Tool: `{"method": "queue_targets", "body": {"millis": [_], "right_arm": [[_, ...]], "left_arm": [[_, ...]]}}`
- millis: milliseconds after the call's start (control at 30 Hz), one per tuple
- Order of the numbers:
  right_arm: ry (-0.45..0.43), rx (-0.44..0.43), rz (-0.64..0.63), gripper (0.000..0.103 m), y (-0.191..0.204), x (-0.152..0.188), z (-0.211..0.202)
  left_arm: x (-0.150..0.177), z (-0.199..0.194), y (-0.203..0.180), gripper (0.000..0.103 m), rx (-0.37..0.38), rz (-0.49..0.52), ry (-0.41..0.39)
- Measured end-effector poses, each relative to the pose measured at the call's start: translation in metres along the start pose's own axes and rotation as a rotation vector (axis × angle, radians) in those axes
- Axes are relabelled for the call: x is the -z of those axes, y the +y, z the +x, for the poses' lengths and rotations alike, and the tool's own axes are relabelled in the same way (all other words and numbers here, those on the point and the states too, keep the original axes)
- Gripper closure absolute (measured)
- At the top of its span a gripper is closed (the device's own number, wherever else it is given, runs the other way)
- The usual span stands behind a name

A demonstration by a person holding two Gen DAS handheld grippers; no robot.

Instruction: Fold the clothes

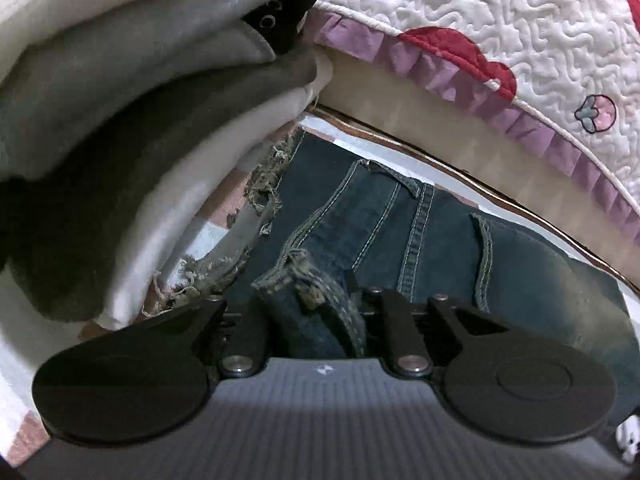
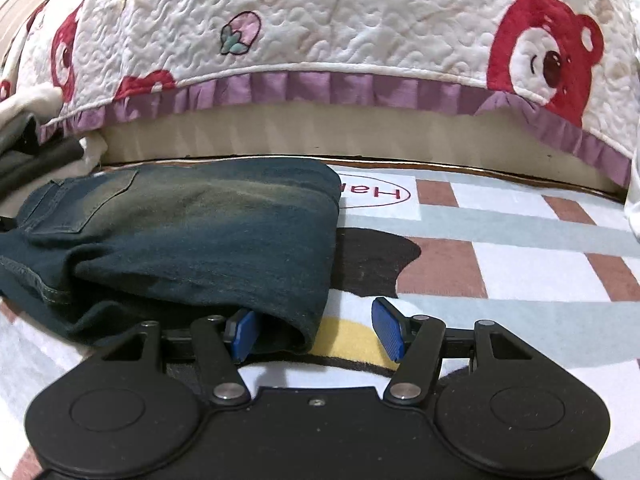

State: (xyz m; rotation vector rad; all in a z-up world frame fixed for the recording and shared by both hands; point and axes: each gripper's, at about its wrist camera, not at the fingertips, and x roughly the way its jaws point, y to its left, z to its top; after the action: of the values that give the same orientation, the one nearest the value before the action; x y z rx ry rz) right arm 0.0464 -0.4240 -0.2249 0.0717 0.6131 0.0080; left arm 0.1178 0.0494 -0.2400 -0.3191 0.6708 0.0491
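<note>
My left tool (image 1: 316, 316) pinches the jeans (image 1: 400, 216) waistband; my right tool (image 2: 316, 330) gapes empty, the folded jeans' edge at its ten o'clock.

Checked mat (image 2: 520, 240), quilted bedspread (image 2: 360, 20) (bear-printed)

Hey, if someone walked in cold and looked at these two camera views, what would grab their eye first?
Probably the white quilted bedspread with red bear faces and a purple frill, filling the top of the right wrist view. Below it, folded dark blue denim jeans lie on a checked brown, blue and white sheet, with the open right gripper at their near edge. In the left wrist view, the left gripper is shut on a bunched denim fold.
</note>
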Motion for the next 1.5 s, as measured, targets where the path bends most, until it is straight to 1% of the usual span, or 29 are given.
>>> {"method": "queue_targets", "body": {"millis": [100,167,233,300,367,400,500,633,733,767,833,867,933,1000,1033,1100,1133,1167,1200,1267,1333,1367,1433,1500], "right_arm": [[0.018,-0.032,0.027,0.038,-0.001,0.001,0.004],[0.020,-0.035,0.024,0.037,0.000,0.001,0.009],[0.014,-0.039,0.012,0.037,0.002,0.000,0.010],[0.002,-0.040,0.000,0.037,0.005,-0.001,0.008],[-0.019,-0.046,-0.001,0.037,0.007,-0.001,0.004],[-0.026,-0.055,0.003,0.037,0.008,-0.002,0.004],[-0.023,-0.064,-0.002,0.037,0.011,-0.002,0.005],[0.011,-0.075,-0.006,0.037,0.012,0.001,0.006],[0.044,-0.108,-0.057,0.037,0.019,0.004,0.003],[0.054,-0.117,-0.081,0.037,0.023,0.006,0.003],[0.078,-0.120,-0.147,0.037,0.033,0.011,0.007],[0.069,-0.116,-0.165,0.036,0.036,0.012,0.009],[0.047,-0.109,-0.198,0.036,0.040,0.013,0.012],[0.035,-0.071,-0.168,0.036,0.035,0.010,0.017],[0.035,-0.066,-0.131,0.037,0.030,0.008,0.018],[0.016,-0.079,-0.039,0.038,0.015,0.006,0.017],[0.000,-0.087,-0.001,0.046,0.009,0.005,0.015],[-0.020,-0.092,0.029,0.074,0.005,0.002,0.012],[-0.041,-0.098,0.059,0.082,0.001,-0.001,0.009],[-0.090,-0.121,0.100,0.083,-0.004,-0.009,0.003],[-0.119,-0.101,0.075,0.083,0.000,-0.013,0.001],[-0.121,-0.099,0.083,0.083,-0.001,-0.014,0.002],[-0.097,-0.104,0.127,0.082,-0.005,-0.012,0.005],[-0.071,-0.104,0.160,0.078,-0.008,-0.008,0.010]], "left_arm": [[-0.010,-0.002,0.000,0.089,0.021,0.003,0.002],[-0.019,-0.007,-0.001,0.092,0.047,0.031,-0.014],[-0.036,-0.021,-0.016,0.092,0.097,0.088,-0.091],[-0.056,-0.040,-0.024,0.092,0.144,0.106,-0.170],[-0.072,-0.050,-0.028,0.092,0.153,0.099,-0.227],[-0.076,-0.051,-0.028,0.092,0.147,0.096,-0.239],[-0.060,-0.034,-0.016,0.092,0.093,0.089,-0.174],[-0.039,-0.012,0.000,0.092,0.021,0.079,-0.088],[-0.023,0.005,0.012,0.092,-0.033,0.072,-0.024],[-0.020,0.009,0.016,0.092,-0.041,0.056,-0.003],[-0.030,0.013,0.028,0.092,-0.006,-0.048,0.036],[-0.035,0.014,0.033,0.092,0.007,-0.079,0.052],[-0.039,0.013,0.024,0.092,-0.009,0.004,0.056],[-0.038,0.014,0.014,0.092,-0.034,0.083,0.052],[-0.039,0.014,0.014,0.092,-0.037,0.076,0.058],[-0.041,0.015,0.021,0.090,-0.028,0.004,0.077],[-0.041,0.015,0.026,0.090,-0.023,-0.029,0.084],[-0.041,0.017,0.025,0.089,-0.025,-0.029,0.085],[-0.041,0.018,0.025,0.089,-0.028,-0.030,0.087],[-0.041,0.019,0.023,0.089,-0.035,-0.019,0.090],[-0.041,0.020,0.023,0.088,-0.040,-0.026,0.098],[-0.042,0.020,0.024,0.086,-0.042,-0.034,0.103],[-0.042,0.020,0.026,0.085,-0.044,-0.037,0.108],[-0.041,0.019,0.025,0.085,-0.047,-0.030,0.102]]}}
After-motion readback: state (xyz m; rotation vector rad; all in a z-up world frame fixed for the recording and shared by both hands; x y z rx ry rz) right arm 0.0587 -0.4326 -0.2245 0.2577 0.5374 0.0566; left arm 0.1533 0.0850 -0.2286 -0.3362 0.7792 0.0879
